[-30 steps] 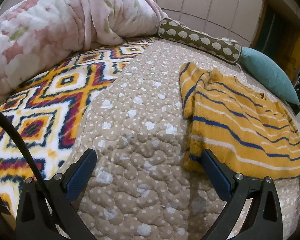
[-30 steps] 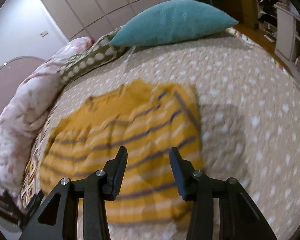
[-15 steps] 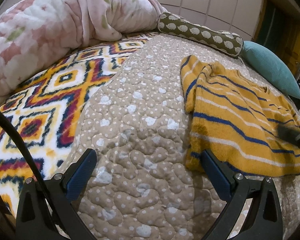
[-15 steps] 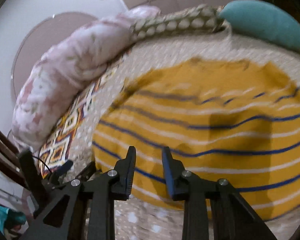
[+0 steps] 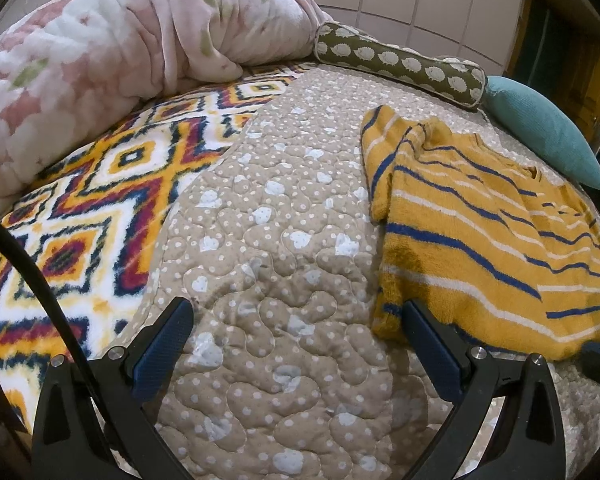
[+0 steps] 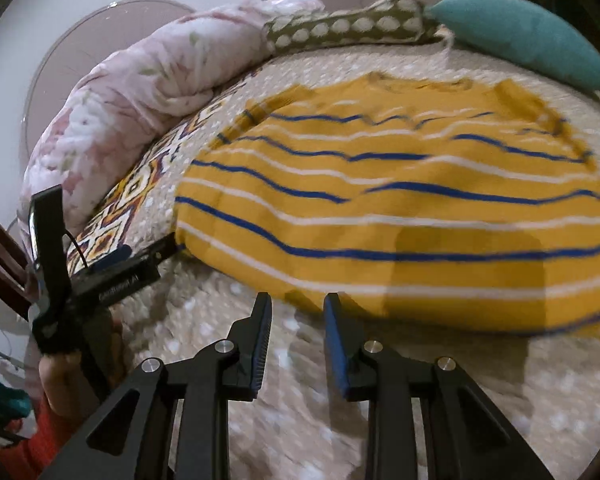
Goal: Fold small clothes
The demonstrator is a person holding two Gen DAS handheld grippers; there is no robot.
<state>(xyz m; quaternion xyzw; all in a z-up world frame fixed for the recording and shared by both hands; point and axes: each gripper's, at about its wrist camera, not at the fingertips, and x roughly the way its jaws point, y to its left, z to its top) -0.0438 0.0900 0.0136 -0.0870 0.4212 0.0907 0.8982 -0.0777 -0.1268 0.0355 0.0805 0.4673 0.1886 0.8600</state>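
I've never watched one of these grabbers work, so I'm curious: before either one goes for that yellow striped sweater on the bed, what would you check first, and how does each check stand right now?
1. Yellow striped sweater lies spread on the quilt, nothing on top: ok.
2. Near hem reachable, just ahead of the right gripper: ok.
3. Right gripper empty: ok, nothing between its jaws, which are opening slightly.
4. Left gripper open wide and empty, at the sweater's corner: ok.
5. Sleeve laid flat: not ok, it is bunched.
6. Picture sharp enough to aim: not ok, the right view is blurred.
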